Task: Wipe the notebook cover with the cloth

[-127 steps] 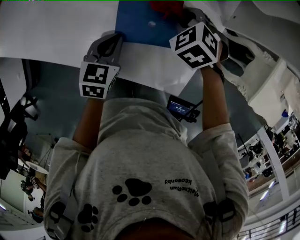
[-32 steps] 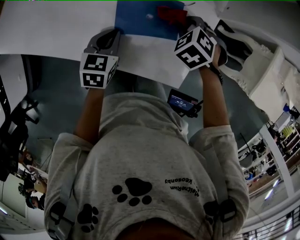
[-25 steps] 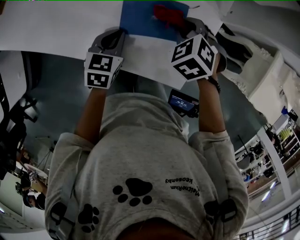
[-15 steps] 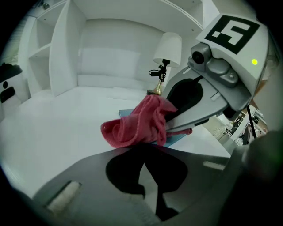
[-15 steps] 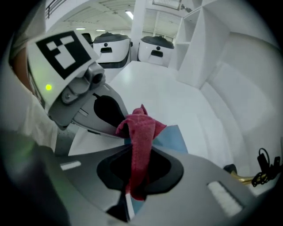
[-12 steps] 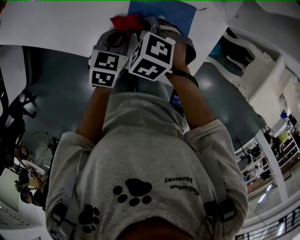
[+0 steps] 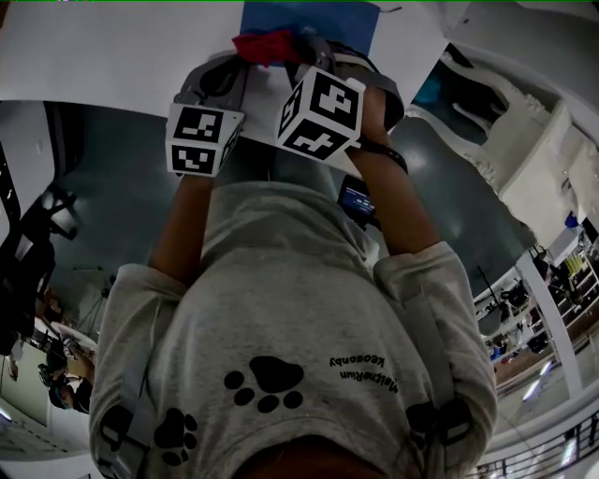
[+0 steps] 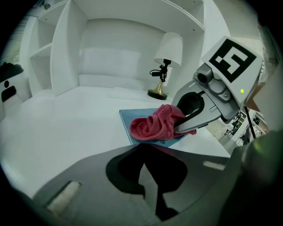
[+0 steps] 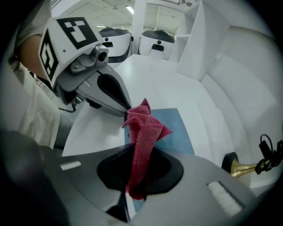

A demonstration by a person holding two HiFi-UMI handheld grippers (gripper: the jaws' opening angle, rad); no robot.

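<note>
A blue notebook (image 7: 318,17) (image 8: 128,121) (image 9: 177,128) lies flat on the white table (image 8: 53,128). A crumpled red cloth (image 7: 267,45) (image 8: 152,123) (image 9: 143,132) rests on its near left part. My right gripper (image 7: 290,51) (image 9: 139,150) is shut on the cloth, which hangs between its jaws and bunches past the tips. My left gripper (image 7: 239,67) (image 8: 141,149) is shut at the notebook's near corner, which disappears under its tips. In the right gripper view its tip (image 9: 127,111) touches the cloth. The two grippers sit almost side by side.
A lamp with a white shade (image 8: 170,46) and brass base (image 9: 241,167) stands behind the notebook. White shelving (image 8: 57,53) lines the back and left. The table's front edge (image 7: 112,89) runs just under my hands. Two white machines (image 9: 154,44) stand off to the side.
My right gripper has dragged the cloth leftward across the notebook, from its right side over to the left gripper. The left gripper has stayed at the corner.
</note>
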